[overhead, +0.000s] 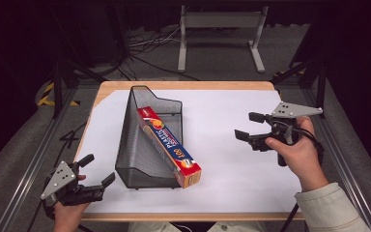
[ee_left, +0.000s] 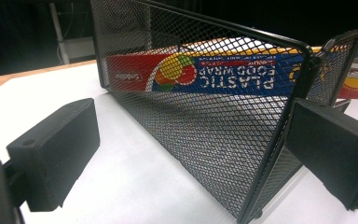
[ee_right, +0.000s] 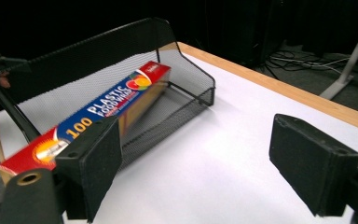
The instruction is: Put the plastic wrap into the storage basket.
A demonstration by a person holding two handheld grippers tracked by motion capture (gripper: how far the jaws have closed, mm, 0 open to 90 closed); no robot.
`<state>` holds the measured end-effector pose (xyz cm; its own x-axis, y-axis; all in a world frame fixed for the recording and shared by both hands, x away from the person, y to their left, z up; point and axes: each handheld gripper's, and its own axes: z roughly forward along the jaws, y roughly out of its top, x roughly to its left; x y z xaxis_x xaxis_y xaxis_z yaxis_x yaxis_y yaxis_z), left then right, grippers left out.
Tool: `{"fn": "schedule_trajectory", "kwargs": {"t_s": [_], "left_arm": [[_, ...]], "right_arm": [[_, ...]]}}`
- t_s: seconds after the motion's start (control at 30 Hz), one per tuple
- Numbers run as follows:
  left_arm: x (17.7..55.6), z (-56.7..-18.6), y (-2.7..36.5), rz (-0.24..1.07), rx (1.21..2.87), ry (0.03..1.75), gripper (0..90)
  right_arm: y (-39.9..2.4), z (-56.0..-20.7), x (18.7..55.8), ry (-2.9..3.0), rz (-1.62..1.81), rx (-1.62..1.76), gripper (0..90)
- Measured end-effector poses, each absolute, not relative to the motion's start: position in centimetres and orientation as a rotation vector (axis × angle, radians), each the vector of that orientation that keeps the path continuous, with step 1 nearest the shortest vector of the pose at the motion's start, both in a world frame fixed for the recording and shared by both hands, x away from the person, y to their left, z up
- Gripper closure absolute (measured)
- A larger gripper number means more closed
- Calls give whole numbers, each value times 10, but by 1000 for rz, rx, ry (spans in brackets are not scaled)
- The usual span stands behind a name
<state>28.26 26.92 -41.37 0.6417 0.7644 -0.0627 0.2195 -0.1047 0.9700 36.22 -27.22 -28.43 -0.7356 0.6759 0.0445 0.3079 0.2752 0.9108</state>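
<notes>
A black wire-mesh basket [overhead: 135,145] lies on the white table cover, left of centre. A long red and blue plastic food wrap box [overhead: 170,146] leans inside it, its near end poking out over the basket's low front. Through the mesh wall [ee_left: 205,140] the box [ee_left: 214,77] reads in the left gripper view. My left gripper [overhead: 98,170] stands open at the table's near left corner, just left of the basket. My right gripper [overhead: 250,126] is open at the right, apart from the basket [ee_right: 186,79] and the box [ee_right: 107,105], with nothing between its jaws.
The white cover [overhead: 222,159] spreads over a wooden table whose edge [overhead: 183,85] shows at the back. A grey metal stand [overhead: 220,29] and cables sit on the floor beyond. Open room lies between the basket and my right gripper.
</notes>
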Motion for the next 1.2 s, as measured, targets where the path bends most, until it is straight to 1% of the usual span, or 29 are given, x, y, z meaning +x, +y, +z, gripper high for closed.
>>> {"fn": "schedule_trajectory", "kwargs": {"t_s": [0.17,0.3,0.57,0.83,1.0,1.2], "left_arm": [[283,-414,269,561,1653,820,40],[283,-414,269,562,1654,820,40],[283,-414,269,564,1658,820,40],[283,-414,268,560,1663,825,40],[284,-415,269,558,1662,822,40],[285,-416,269,559,1663,828,41]], "right_arm": [[-285,-287,359,2187,1410,878,173],[-294,-298,356,2176,1401,863,173],[-317,-337,350,2156,1390,887,174],[-341,-388,343,2144,1348,900,174],[-349,-409,339,2121,1338,938,177],[-353,-419,340,2081,1356,966,187]]}}
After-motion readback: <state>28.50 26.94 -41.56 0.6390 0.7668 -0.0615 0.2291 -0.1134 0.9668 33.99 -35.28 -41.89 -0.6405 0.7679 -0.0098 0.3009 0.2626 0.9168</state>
